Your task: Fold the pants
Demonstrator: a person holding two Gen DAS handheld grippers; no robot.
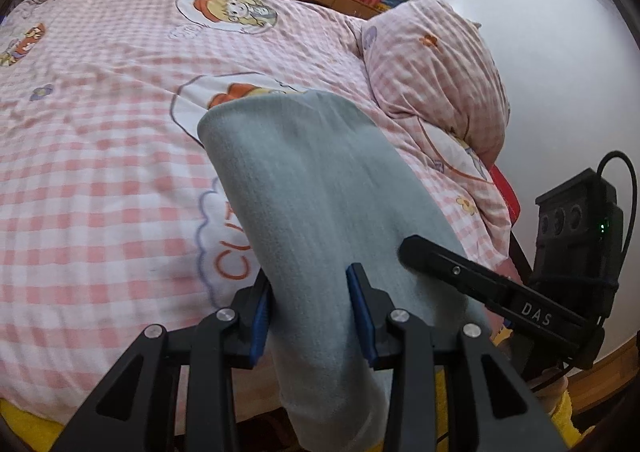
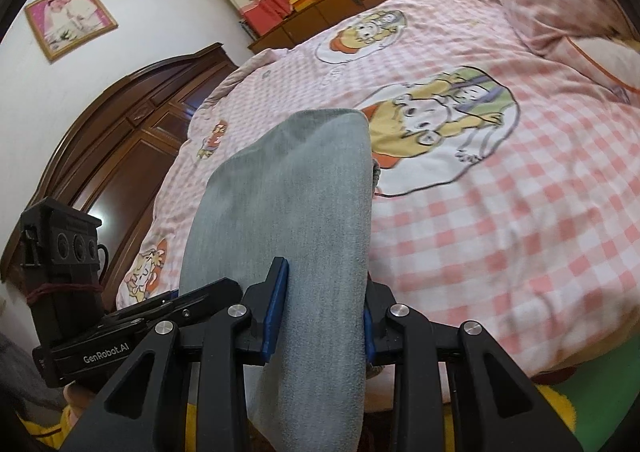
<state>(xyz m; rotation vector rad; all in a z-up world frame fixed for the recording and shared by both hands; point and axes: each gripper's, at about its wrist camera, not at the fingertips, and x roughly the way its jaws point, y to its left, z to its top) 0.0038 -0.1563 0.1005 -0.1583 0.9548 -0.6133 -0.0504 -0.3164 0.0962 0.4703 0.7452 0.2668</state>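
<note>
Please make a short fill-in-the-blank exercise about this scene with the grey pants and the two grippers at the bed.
1. The grey pants lie over a quilt checked in white and ____.
2. The left gripper has pads coloured ____.
3. Between the fingers of the right gripper there is the ____.
4. On the wall hangs a framed ____.

Missing words: pink; blue; pants; photo

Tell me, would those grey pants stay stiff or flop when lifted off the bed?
Probably floppy: the grey pants drape over the left gripper and sag below the right gripper. Likely light, and the fleecy-looking surface should resist slipping.
</note>
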